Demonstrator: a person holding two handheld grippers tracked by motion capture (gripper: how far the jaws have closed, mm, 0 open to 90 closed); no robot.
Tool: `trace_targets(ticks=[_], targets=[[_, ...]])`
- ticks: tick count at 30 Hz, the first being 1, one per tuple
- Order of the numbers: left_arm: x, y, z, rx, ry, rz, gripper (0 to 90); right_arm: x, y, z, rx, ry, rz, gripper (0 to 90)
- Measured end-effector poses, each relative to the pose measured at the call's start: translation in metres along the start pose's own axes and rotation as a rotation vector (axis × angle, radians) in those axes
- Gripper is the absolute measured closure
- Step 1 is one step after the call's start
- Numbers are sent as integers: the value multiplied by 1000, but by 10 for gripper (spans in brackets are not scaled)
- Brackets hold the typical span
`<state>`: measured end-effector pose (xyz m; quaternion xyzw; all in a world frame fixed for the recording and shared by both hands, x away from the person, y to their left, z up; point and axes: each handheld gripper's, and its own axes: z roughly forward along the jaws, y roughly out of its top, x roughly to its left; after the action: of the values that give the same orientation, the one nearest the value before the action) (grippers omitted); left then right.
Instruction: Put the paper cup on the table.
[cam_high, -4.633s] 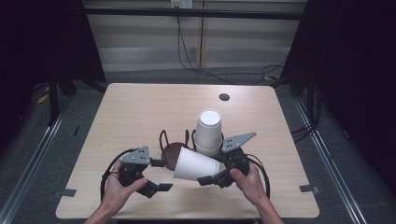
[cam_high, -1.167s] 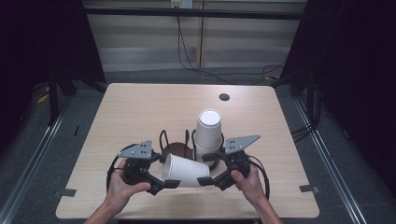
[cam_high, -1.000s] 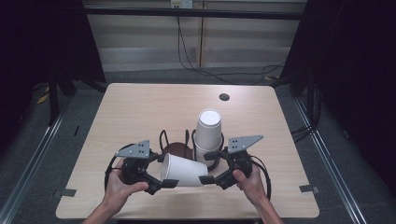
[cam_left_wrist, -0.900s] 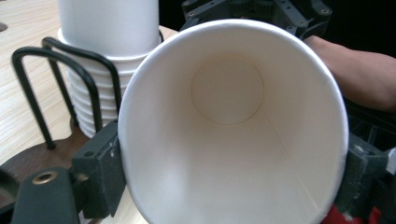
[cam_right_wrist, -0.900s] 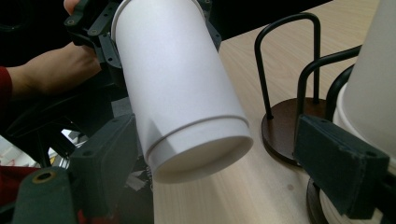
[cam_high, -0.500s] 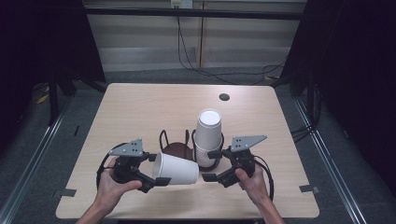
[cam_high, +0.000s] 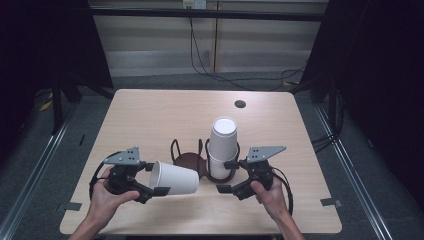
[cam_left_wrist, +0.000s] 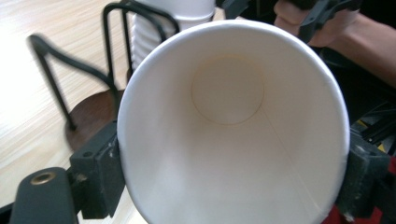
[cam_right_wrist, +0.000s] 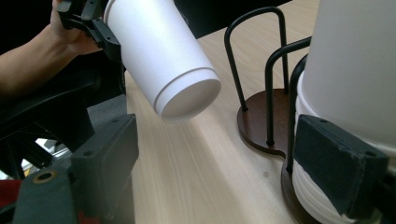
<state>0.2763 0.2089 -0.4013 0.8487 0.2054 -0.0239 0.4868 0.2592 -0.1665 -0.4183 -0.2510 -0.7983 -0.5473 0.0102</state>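
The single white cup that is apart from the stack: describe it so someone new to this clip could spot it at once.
Start at the light wooden table and find the dark wire cup holder near its front middle, with a stack of white cups upright in its right side. Just left of it, the single cup is clamped in the left tongs. Unlike the stacked cups, it lies sideways, alone.

Left gripper view: paper cup (cam_left_wrist: 233, 135) rim cut off at bottom edge, wire rack (cam_left_wrist: 70, 84) blurred. Right gripper view: cup stack (cam_right_wrist: 348, 88) cropped top and right. High view: small dark spot (cam_high: 240, 104) on desk (cam_high: 150, 115) too small to identify.
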Motion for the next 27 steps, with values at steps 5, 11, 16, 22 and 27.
trace_targets(ticks=[5, 11, 16, 22, 27], targets=[[8, -3, -8, 30, 62, -7, 144, 0, -1, -2, -3, -23, 2, 143], [13, -3, -21, 63, 111, 2, 144, 0, -2, -2, 4, -31, 9, 143], [19, 0, -28, 96, 141, 6, 144, -1, -2, -2, 2, -35, 10, 143], [27, -3, -43, 70, 141, -36, 142, -1, -2, -2, 5, -32, 10, 143], [31, -3, -49, 128, 169, -23, 144, -1, -2, -1, 7, -34, 13, 144]])
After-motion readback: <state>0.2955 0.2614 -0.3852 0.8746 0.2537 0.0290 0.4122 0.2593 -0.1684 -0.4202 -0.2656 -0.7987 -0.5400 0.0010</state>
